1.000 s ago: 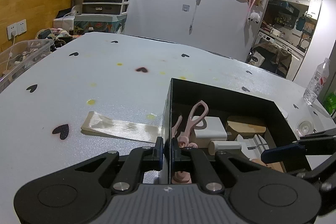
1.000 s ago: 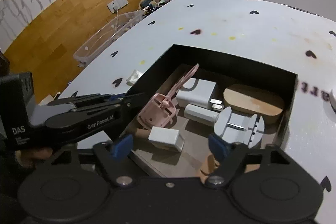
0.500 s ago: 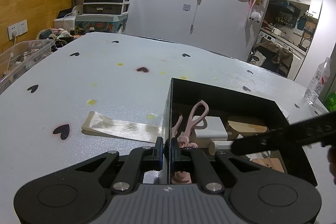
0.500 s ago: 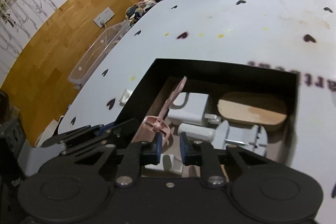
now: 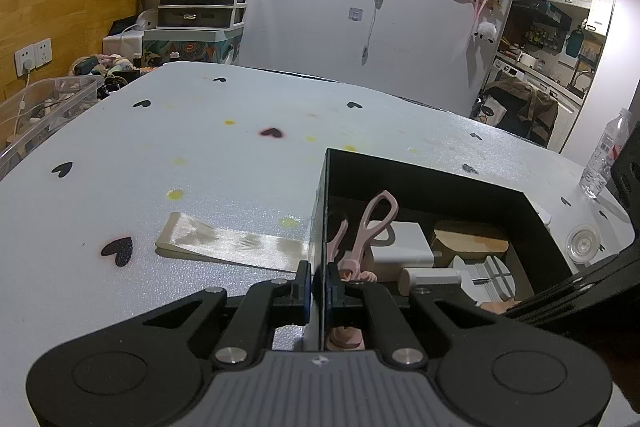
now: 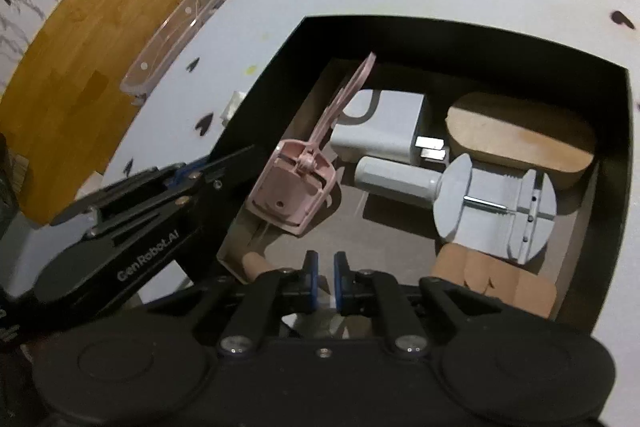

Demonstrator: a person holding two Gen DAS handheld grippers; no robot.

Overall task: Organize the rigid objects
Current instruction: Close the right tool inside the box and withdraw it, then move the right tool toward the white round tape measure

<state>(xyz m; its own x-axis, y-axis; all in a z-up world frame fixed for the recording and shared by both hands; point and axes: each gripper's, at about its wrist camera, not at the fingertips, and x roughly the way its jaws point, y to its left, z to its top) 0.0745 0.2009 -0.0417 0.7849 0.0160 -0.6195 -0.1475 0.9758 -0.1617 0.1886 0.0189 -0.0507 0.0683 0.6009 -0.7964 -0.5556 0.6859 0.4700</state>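
Left gripper (image 5: 319, 281) clamps box wall (image 5: 320, 227); pink tool (image 6: 294, 187) apparently just inside.

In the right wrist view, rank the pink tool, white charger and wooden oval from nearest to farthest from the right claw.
1. Pink tool, just ahead and left of the right claw, inside the black box.
2. White charger, farther back, middle.
3. Wooden oval, far right; close to the charger, so tentative.

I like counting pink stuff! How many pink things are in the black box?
1 that I can see: a pink tool leaning at the box's left side. More may hide under the gripper.
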